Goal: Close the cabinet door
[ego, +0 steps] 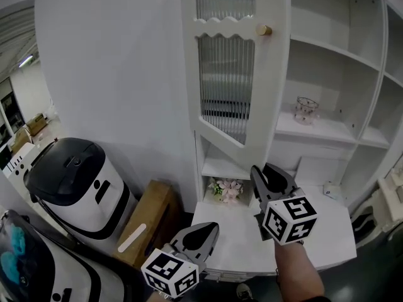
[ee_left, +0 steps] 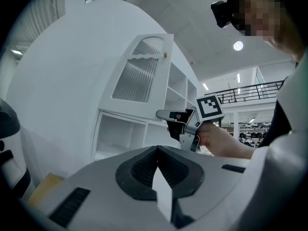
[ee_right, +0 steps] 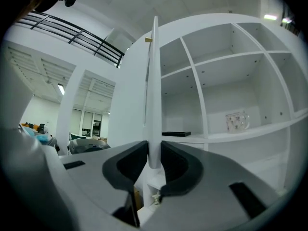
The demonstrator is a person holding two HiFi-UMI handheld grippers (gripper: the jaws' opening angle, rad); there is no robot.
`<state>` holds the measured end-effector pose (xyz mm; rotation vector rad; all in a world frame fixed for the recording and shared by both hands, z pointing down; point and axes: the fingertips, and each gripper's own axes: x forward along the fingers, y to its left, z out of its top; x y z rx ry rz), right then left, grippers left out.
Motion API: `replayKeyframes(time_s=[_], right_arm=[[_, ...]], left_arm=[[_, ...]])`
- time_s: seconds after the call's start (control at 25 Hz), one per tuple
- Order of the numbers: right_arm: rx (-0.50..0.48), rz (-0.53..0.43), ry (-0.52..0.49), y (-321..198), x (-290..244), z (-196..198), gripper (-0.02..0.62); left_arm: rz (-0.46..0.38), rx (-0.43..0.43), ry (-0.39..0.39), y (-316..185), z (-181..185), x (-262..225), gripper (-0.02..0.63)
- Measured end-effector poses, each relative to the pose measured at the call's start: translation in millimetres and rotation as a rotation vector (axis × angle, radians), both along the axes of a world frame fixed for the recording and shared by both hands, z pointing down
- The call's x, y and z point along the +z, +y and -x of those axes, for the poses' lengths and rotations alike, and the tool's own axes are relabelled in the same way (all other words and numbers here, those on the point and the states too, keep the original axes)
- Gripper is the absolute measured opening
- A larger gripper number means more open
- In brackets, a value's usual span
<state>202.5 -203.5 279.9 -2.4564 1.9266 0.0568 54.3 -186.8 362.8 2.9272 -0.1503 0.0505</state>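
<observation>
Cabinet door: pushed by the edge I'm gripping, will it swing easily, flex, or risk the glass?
The cabinet door looks a rigid framed panel, so it probably swings as one piece without bending. Its ribbed glass is likely fragile: ease it home. The right gripper pinches a thin, smooth edge, which might slip.

blocked: cabinet door [ego: 228,74] ajar at left | free: right shelves [ego: 330,48]

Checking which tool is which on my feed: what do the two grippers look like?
Both alike: the left gripper and right gripper have pale grey pointed shells with dark ribbed pads, each carrying a white cube of black square markers. No cables show; the right forearm is bare.
</observation>
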Motion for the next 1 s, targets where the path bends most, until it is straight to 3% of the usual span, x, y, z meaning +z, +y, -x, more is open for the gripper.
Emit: replayKeyframes(time_s=[0.48, 1.0], right_arm=[[0.000, -0.002, 0.007, -11, 2, -65, 0.098], [0.001, 0.012, 0.054, -30, 2, -131, 0.178]], left_arm=[[0.000, -0.028, -0.011, -3, -48, 4, 0.003], [-0.016, -0.094, -0.029, -10, -92, 5, 0.003]])
